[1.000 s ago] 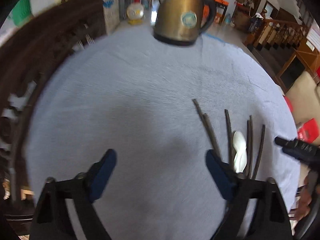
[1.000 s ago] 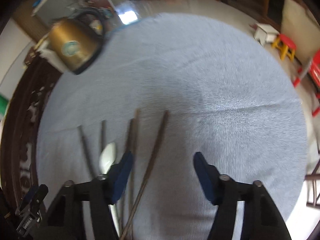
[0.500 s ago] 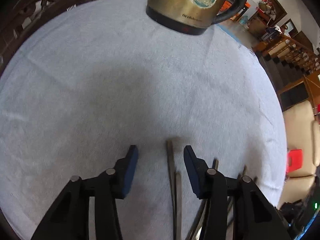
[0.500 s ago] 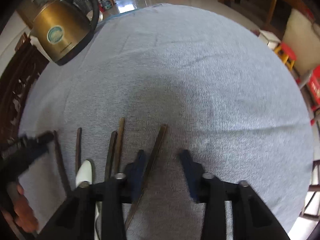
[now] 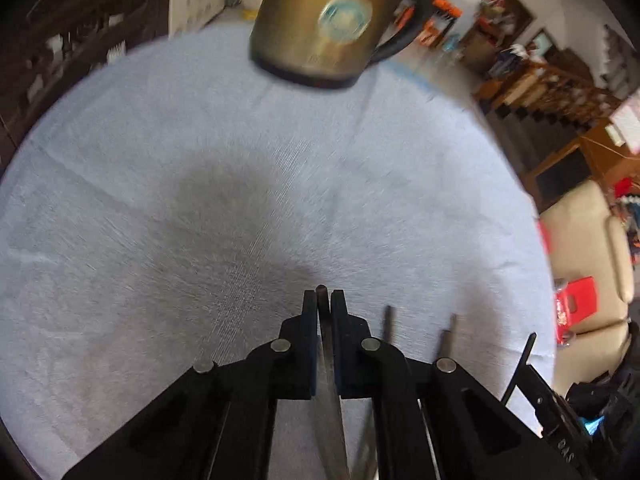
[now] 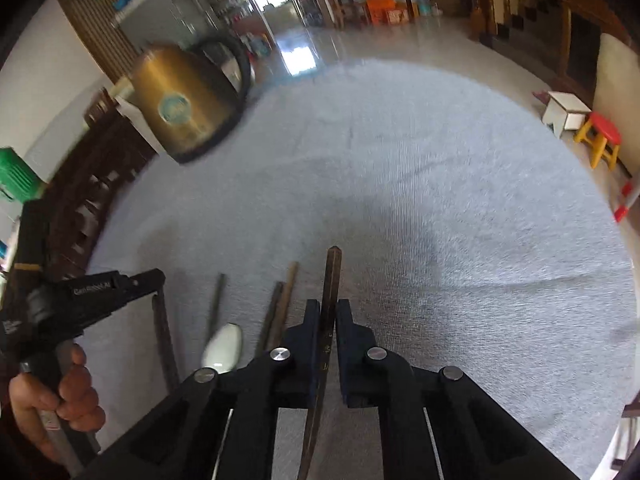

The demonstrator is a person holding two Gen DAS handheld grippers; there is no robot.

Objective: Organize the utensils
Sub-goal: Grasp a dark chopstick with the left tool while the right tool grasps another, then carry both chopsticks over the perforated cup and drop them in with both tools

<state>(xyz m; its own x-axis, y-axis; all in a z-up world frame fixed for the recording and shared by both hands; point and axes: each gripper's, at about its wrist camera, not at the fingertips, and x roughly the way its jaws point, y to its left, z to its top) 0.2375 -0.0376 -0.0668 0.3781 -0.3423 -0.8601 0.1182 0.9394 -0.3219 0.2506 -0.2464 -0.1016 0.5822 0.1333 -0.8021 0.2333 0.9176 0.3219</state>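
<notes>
Our left gripper (image 5: 324, 300) fingers pinch one dark chopstick (image 5: 329, 360). Our right gripper (image 6: 328, 312) clamps another slender chopstick (image 6: 331, 280) over the cloth-covered bench (image 6: 440, 200), near a brass kettle (image 6: 180, 104).

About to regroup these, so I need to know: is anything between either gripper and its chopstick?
No. The left gripper is shut on a chopstick and the right gripper on another chopstick; nothing sits between pads and sticks.

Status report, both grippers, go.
Left gripper shut on a chopstick. Right gripper shut on another chopstick. White spoon, loose sticks on the cloth. Nothing blocking.
</notes>
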